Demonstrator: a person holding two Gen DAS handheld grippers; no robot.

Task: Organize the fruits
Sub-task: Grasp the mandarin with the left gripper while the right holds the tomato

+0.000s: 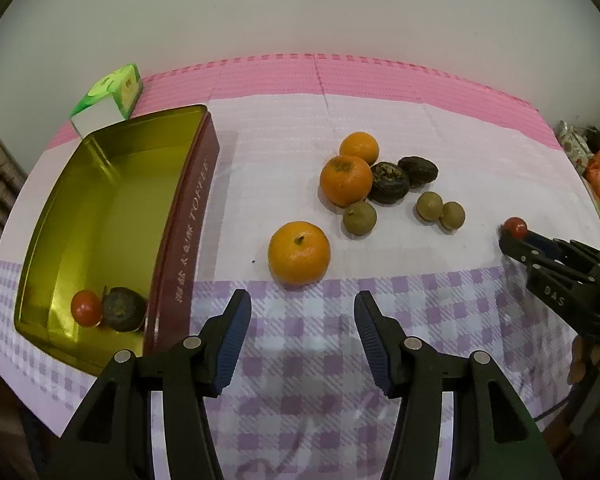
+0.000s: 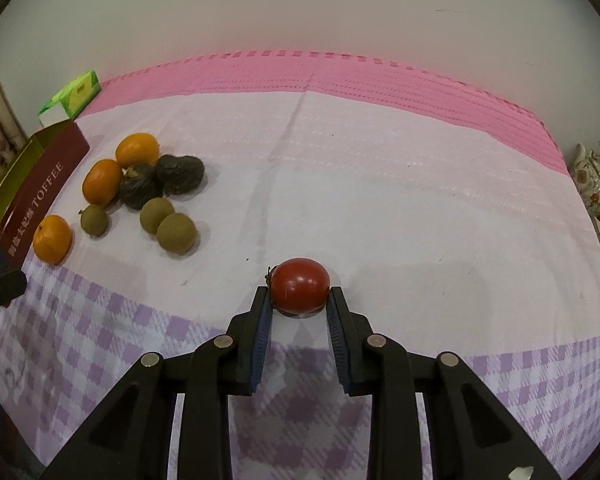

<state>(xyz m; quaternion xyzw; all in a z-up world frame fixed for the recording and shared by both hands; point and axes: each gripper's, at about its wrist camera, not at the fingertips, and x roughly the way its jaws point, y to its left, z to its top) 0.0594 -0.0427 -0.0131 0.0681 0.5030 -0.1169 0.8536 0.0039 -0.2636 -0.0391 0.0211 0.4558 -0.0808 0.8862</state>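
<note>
Item: small glossy red cherry tomato (image 2: pixel 299 286) — pinched at its widest girth in my right gripper (image 2: pixel 299 300), above the lilac-checked tablecloth (image 2: pixel 420 208). I judge it light, slick, thin-skinned; gentle pressure only. My left gripper (image 1: pixel 302 334) hangs half-open, empty, beside the gold-lined toffee tin (image 1: pixel 112 208) — likely its destination.

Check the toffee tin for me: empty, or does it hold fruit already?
Not empty. The toffee tin is open and holds a small red tomato and a dark wrinkled fruit side by side in its near corner; the rest is bare.
</note>
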